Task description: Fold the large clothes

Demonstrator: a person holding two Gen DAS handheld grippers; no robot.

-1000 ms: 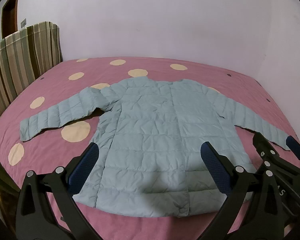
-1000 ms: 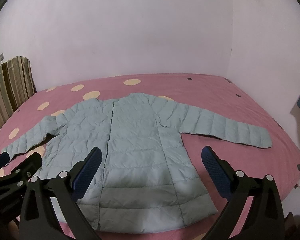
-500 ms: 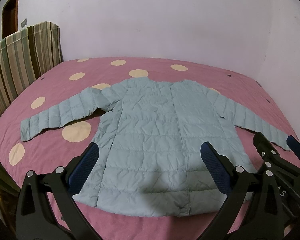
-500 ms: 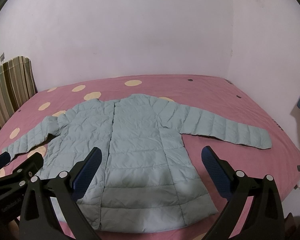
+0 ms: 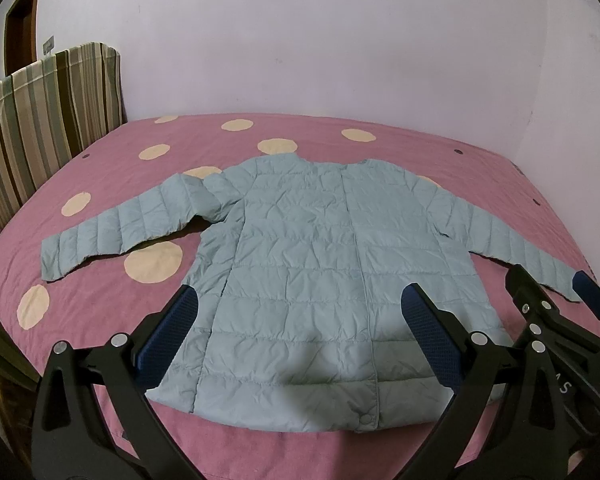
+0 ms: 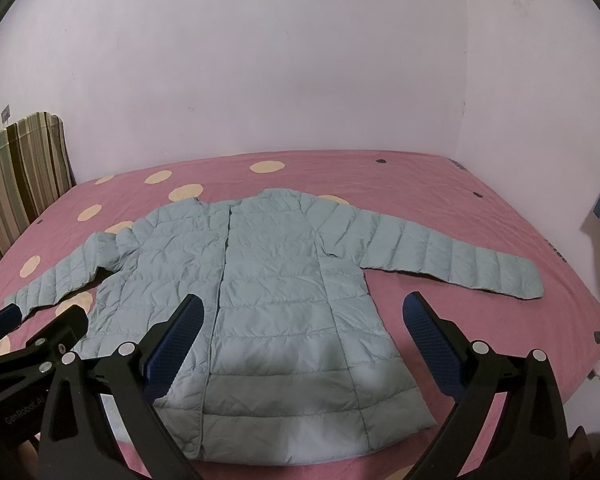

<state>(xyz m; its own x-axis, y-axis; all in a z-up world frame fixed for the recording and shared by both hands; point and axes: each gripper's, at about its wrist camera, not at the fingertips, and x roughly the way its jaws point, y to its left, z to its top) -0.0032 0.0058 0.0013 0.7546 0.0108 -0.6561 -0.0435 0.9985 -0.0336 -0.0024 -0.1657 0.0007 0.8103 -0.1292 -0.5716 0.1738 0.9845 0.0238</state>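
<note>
Pale-green quilted jacket (image 5: 320,264), spread flat front-up on pink spotted bed (image 5: 480,176), sleeves out; left tongs (image 5: 300,344) and right tongs (image 6: 304,344) both apart, empty, above hem; advise pinching one cuff, folding sleeve across body.

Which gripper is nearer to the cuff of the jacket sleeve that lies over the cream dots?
Left. The left gripper hovers open over the hem on that sleeve cuff's side; the right gripper, also open, hovers farther toward the other sleeve.

Both wrist views face the bed (image 5: 480,184) from its foot, apparently side by side.
</note>
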